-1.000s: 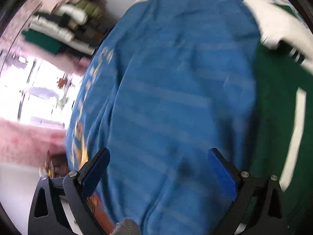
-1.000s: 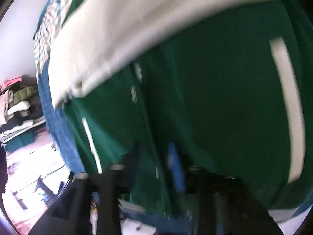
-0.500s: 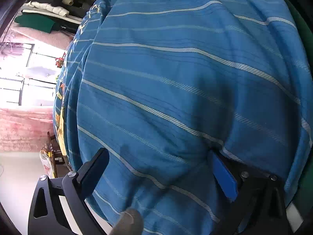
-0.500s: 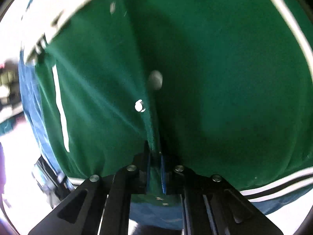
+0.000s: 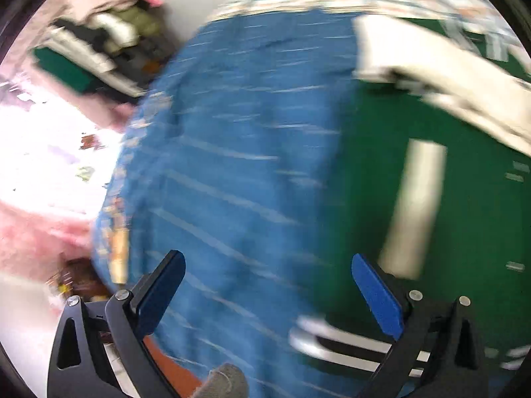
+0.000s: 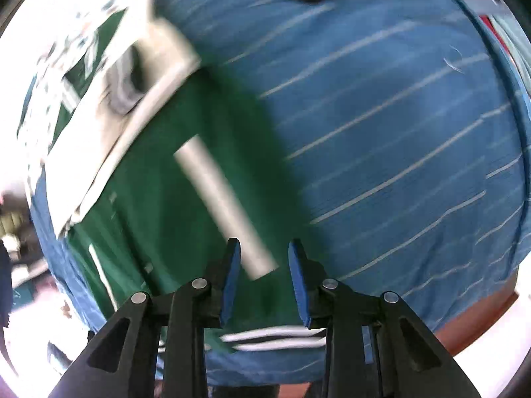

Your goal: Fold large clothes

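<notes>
Left wrist view: looks forward and down between its own open fingers, close above the blue striped cover (image 5: 232,165), facing the far wall with the clothes pile (image 5: 109,39) at upper left. Right wrist view: same downward angle, close. Both views share the green jacket (image 5: 464,215) (image 6: 159,199) and cover (image 6: 398,132); both blurred.

no legible text, label, brand, number or sign appears in either wrist view; motion blur obscures all surfaces.
</notes>
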A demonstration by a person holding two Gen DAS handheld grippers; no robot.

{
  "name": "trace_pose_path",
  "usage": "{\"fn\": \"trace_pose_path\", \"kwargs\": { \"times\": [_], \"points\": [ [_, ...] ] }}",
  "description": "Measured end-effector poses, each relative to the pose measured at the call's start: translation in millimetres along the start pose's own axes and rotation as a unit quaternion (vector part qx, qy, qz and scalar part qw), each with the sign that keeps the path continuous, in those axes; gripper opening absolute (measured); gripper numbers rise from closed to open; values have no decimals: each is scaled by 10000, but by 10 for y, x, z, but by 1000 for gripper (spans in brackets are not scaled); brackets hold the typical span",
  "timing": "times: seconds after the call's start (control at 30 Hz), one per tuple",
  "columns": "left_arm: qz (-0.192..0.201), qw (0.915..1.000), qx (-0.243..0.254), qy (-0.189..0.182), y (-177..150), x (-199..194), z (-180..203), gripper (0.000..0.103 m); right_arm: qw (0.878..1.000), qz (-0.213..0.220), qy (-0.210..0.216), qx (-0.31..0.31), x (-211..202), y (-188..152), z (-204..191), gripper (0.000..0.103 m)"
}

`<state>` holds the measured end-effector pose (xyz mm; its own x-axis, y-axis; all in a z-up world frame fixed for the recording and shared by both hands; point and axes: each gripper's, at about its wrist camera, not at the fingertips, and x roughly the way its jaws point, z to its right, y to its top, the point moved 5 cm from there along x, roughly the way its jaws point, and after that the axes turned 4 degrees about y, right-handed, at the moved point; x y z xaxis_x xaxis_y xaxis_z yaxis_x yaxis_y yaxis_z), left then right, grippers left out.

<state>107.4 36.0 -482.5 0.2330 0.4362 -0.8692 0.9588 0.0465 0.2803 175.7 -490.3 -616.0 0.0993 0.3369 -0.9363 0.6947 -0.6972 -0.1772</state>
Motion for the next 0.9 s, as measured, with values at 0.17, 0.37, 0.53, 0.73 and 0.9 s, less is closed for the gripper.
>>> {"fn": "trace_pose_path", "kwargs": {
  "times": [0.17, 0.37, 0.53, 0.73, 0.9],
  "points": [
    [113, 9969, 513, -592, -221, -510, 1358, 103, 9974, -371, 604, 106, 519, 298, 282, 32],
    [-247, 9930, 1118, 290, -625, -237, 2455, 103, 9855, -1018, 1277, -453, 922, 619, 351, 32],
    [-250, 9929, 969, 649, -698, -104, 2471, 103, 9755, -1401, 1487, -813, 1283, 642, 159, 39],
    [-293, 9922, 921, 792, -682, -85, 2390, 103, 9745, -1186, 1416, -1274, 1341, 636, -32, 8],
    [-243, 9927, 844, 825, -723, -82, 2407, 103, 9660, -1284, 2088, -820, 1295, 760, -3, 39]
  ]
}}
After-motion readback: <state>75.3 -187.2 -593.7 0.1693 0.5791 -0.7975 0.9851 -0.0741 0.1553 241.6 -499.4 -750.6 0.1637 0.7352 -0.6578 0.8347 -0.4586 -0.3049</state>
